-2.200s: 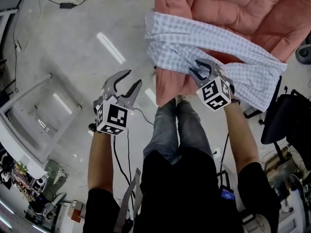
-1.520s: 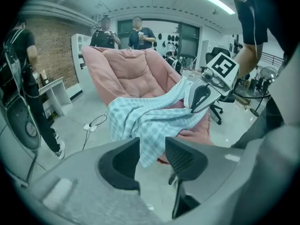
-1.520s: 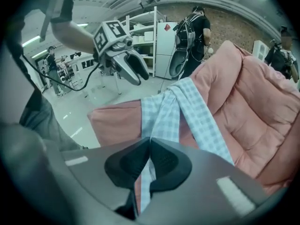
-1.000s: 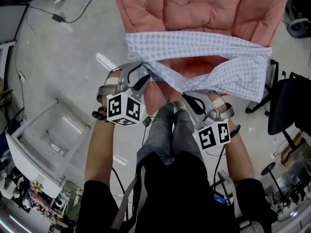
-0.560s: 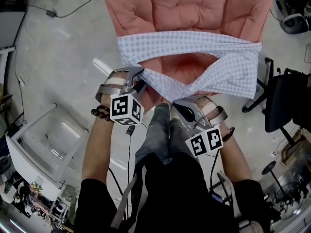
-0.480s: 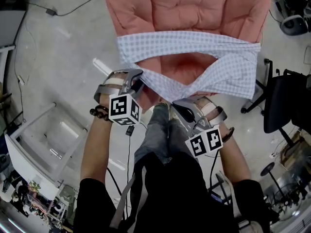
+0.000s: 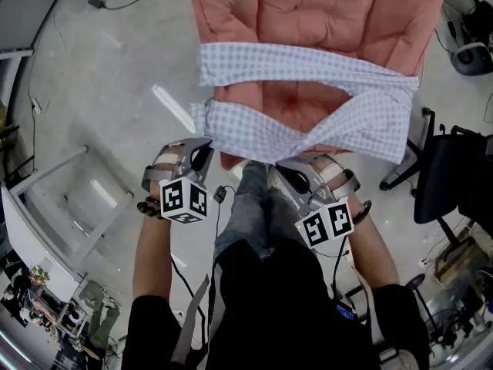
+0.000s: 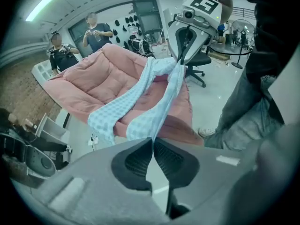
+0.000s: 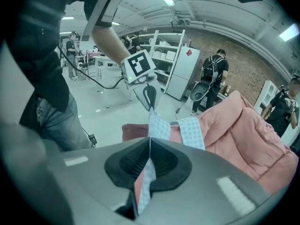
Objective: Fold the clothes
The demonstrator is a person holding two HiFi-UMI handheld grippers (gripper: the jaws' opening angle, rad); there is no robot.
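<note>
The checked garment point(image 7: 308, 64) lies stretched across the front of a pink quilted cushion point(image 7: 308, 6), one band running across the top, another crossing below it and bunching toward the right; the left claw point(image 7: 202, 153) has just been closing and is now pinched together on the garment's lower left corner, the fabric running taut from its tips; the right claw point(image 7: 291, 168) is clamped tight on a lower fold, with checked fabric showing between its pads point(image 9: 161, 161); both claws sit at the cushion's near edge, either side of the person's jeans point(image 7: 254, 206); a black chair point(image 7: 454, 176) stands at the right.
</note>
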